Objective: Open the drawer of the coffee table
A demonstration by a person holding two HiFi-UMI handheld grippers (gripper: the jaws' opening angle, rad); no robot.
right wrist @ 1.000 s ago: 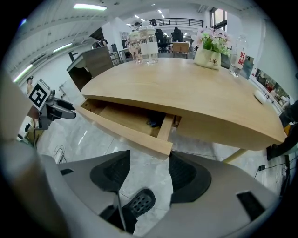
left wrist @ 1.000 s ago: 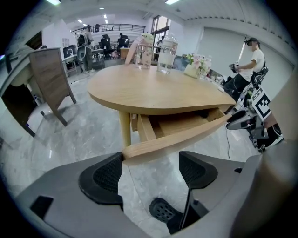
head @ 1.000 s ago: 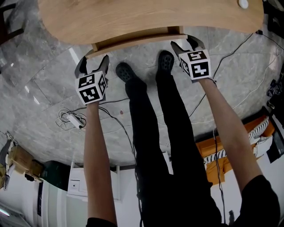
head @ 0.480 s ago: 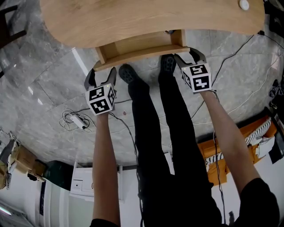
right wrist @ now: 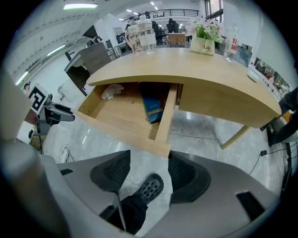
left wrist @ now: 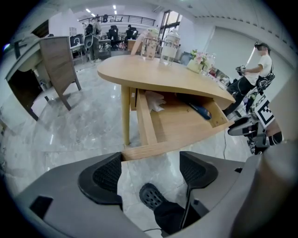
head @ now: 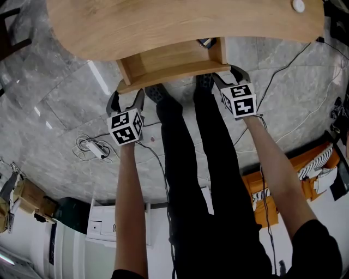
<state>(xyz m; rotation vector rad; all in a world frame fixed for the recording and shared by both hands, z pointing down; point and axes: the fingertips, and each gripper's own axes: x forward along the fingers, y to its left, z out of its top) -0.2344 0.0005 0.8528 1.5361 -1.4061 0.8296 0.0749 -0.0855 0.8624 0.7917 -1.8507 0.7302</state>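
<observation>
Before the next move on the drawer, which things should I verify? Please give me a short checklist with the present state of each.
1. Drawer out of the coffee table: ok, partly open.
2. Left gripper gripping the drawer front: not ok, jaws apart.
3. Right gripper gripping it: not ok, jaws apart.
4. Shoes away from the drawer's path: not ok, they stand under its front.
5. Blue item and crumpled paper lying inside: ok.
6. Travel left: cannot tell.

open office; desk chairs (left wrist: 113, 33), ceiling strip lights (right wrist: 77, 6)
</observation>
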